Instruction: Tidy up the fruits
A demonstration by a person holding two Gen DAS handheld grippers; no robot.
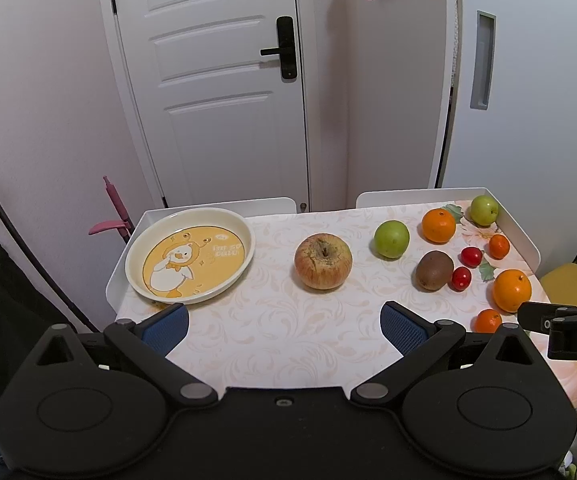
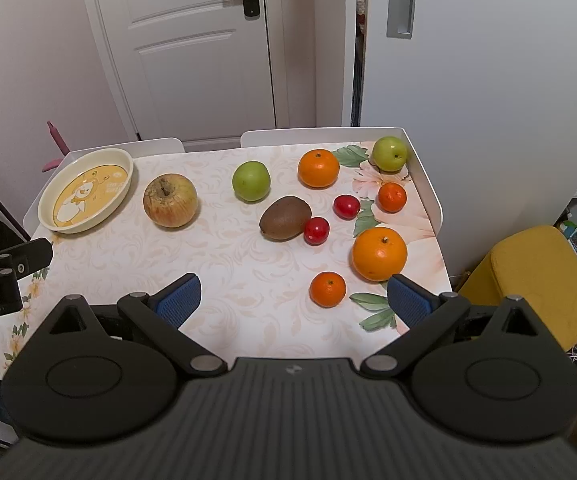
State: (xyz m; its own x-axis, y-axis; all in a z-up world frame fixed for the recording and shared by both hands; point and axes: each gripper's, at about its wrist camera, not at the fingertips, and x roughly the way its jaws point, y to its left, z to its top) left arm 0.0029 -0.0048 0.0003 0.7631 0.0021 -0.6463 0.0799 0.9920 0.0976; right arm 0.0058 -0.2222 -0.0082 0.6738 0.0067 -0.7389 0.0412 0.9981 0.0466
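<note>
Left wrist view: left gripper (image 1: pixel 284 320) spread wide, nothing between the blue pads, hovering over the near edge of the table (image 1: pixel 272 344). Straight ahead, the big red-yellow apple (image 1: pixel 323 261), stem up; duck-print plate (image 1: pixel 190 255) ahead and to the left, bare of fruit. Green apple (image 1: pixel 391 239), kiwi (image 1: pixel 434 270) and large orange (image 1: pixel 511 290) off to the right, nearer the other claw, whose tip pokes in at the right edge.

Right wrist view: right gripper (image 2: pixel 294 298) likewise released and empty. Small tangerine (image 2: pixel 327 289) just ahead between the fingers, slightly right of centre. Visible better here: kiwi's long axis running left-right, a cherry tomato (image 2: pixel 316 231) touching its right end. Probably the left claw for the apple, the right for the tangerine.
</note>
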